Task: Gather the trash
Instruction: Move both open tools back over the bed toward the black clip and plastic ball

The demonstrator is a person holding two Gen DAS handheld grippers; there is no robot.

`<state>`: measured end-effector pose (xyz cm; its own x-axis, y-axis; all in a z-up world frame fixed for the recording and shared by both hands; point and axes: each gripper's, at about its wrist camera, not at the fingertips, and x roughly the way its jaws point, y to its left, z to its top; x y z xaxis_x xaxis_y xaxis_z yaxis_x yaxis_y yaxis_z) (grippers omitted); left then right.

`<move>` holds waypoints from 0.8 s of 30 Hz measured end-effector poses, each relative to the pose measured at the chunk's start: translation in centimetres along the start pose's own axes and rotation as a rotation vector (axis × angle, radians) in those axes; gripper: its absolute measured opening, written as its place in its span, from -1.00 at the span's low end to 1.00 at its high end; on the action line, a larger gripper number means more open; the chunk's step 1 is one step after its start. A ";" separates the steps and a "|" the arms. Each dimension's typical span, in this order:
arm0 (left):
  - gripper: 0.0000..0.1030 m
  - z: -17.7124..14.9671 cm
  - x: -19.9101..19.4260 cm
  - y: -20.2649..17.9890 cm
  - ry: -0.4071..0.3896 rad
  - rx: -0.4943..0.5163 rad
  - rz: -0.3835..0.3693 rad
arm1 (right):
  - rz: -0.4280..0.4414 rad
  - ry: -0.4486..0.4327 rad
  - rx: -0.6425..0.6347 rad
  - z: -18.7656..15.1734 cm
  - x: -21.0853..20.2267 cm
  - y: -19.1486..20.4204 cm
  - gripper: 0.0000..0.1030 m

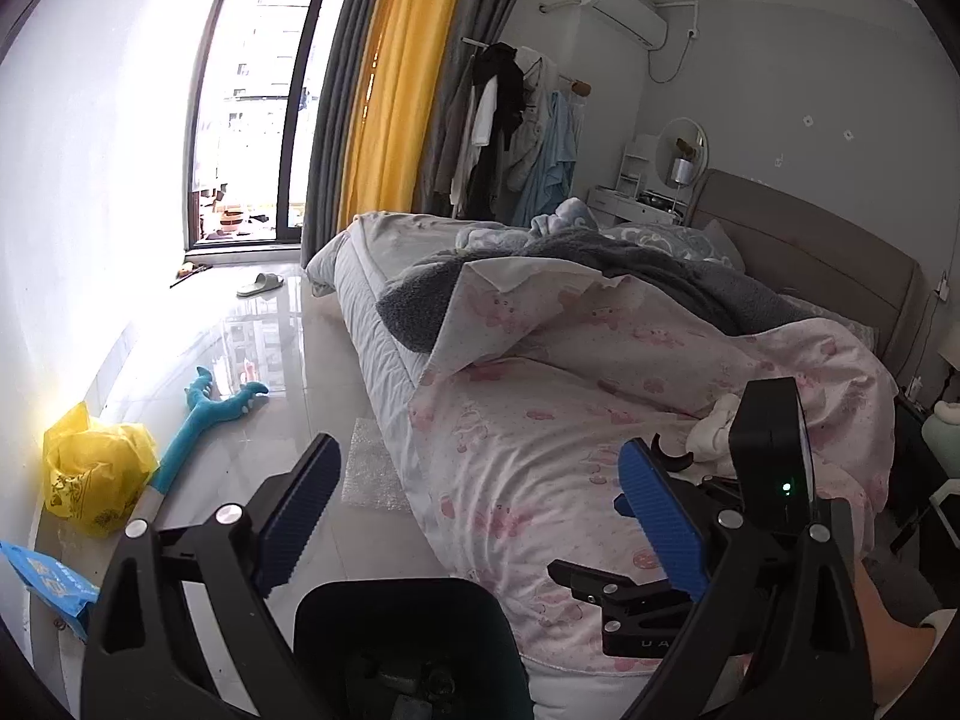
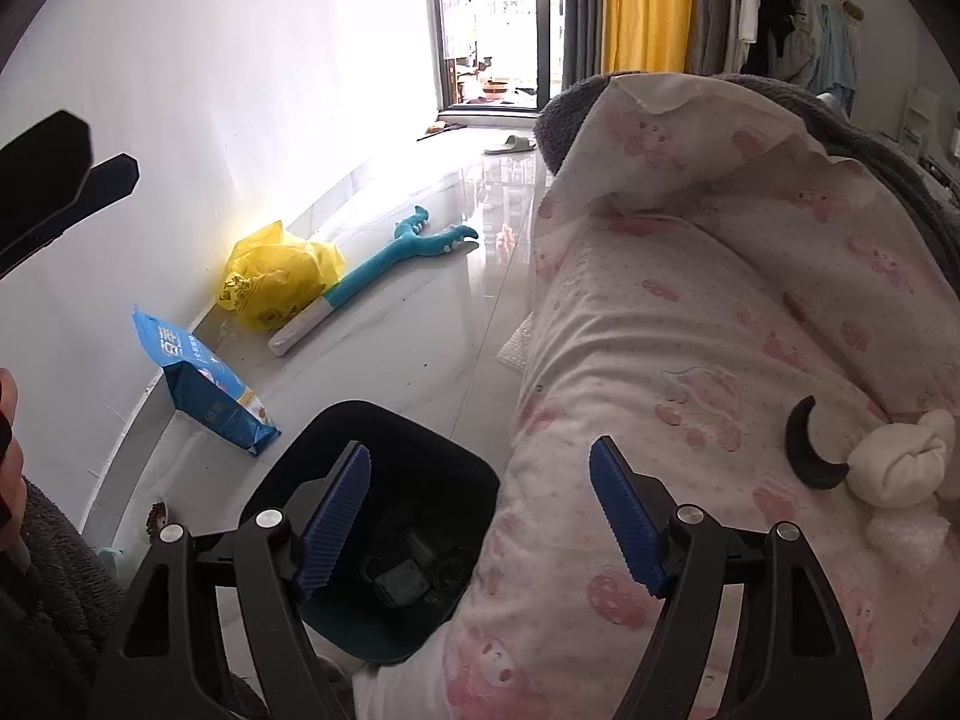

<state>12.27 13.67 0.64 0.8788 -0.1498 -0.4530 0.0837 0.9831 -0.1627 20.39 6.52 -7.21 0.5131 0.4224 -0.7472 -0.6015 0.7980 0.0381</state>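
Observation:
A dark trash bin (image 2: pixel 384 540) stands on the floor beside the bed and holds dark scraps; it also shows in the left wrist view (image 1: pixel 408 642). My right gripper (image 2: pixel 480 516) is open and empty above the bin's edge and the pink quilt (image 2: pixel 690 330). My left gripper (image 1: pixel 480 516) is open and empty over the quilt's edge (image 1: pixel 540 450). A black curved scrap (image 2: pixel 807 450), a white balled wad (image 2: pixel 900 462) and a piece of bubble wrap (image 2: pixel 912 540) lie on the quilt. A yellow plastic bag (image 2: pixel 276 276) and a blue packet (image 2: pixel 204 384) lie by the wall.
A teal toy claw stick (image 2: pixel 384 276) lies on the glossy floor (image 2: pixel 420 360). Bubble wrap (image 1: pixel 372 468) lies at the bed's foot. A slipper (image 1: pixel 259 284) sits near the balcony door. Clothes rack (image 1: pixel 510 120) and headboard (image 1: pixel 810 264) stand beyond the bed.

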 end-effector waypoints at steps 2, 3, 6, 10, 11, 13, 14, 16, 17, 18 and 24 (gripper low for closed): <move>0.85 0.0 0.7 -0.6 0.001 0.027 0.011 | -0.019 -0.008 0.001 -0.2 -0.5 -1.1 0.49; 0.85 0.1 1.2 -0.8 0.004 0.029 0.003 | -0.030 -0.011 0.002 -0.4 -0.8 -1.8 0.49; 0.85 0.3 2.3 -1.3 0.011 0.021 -0.027 | -0.057 -0.026 0.016 -0.8 -1.7 -3.7 0.49; 0.85 0.5 4.0 -2.3 0.026 0.014 -0.073 | -0.090 -0.045 0.060 -1.4 -2.7 -6.4 0.50; 0.85 0.6 4.5 -2.6 0.031 0.001 -0.090 | -0.092 -0.047 0.071 -1.5 -2.9 -7.0 0.50; 0.85 0.5 5.4 -3.0 0.041 -0.009 -0.101 | -0.099 -0.051 0.076 -1.7 -3.3 -7.7 0.50; 0.85 0.4 5.7 -3.3 0.046 -0.007 -0.103 | -0.109 -0.053 0.074 -1.8 -3.5 -8.1 0.50; 0.85 0.2 6.6 -3.9 0.059 -0.001 -0.108 | -0.129 -0.060 0.076 -2.0 -3.9 -8.9 0.49; 0.85 0.1 7.0 -4.1 0.066 0.001 -0.111 | -0.137 -0.063 0.079 -2.2 -4.1 -9.2 0.50; 0.85 0.0 7.4 -4.3 0.072 0.003 -0.116 | -0.148 -0.065 0.082 -2.4 -4.3 -9.6 0.49; 0.85 -0.3 9.4 -6.0 0.090 0.023 -0.134 | -0.212 -0.065 0.149 -4.0 -5.3 -13.2 0.50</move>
<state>19.93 6.32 -2.90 0.8132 -0.2877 -0.5059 0.2093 0.9557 -0.2069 23.11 -7.97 -6.37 0.6596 0.2619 -0.7046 -0.3820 0.9241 -0.0141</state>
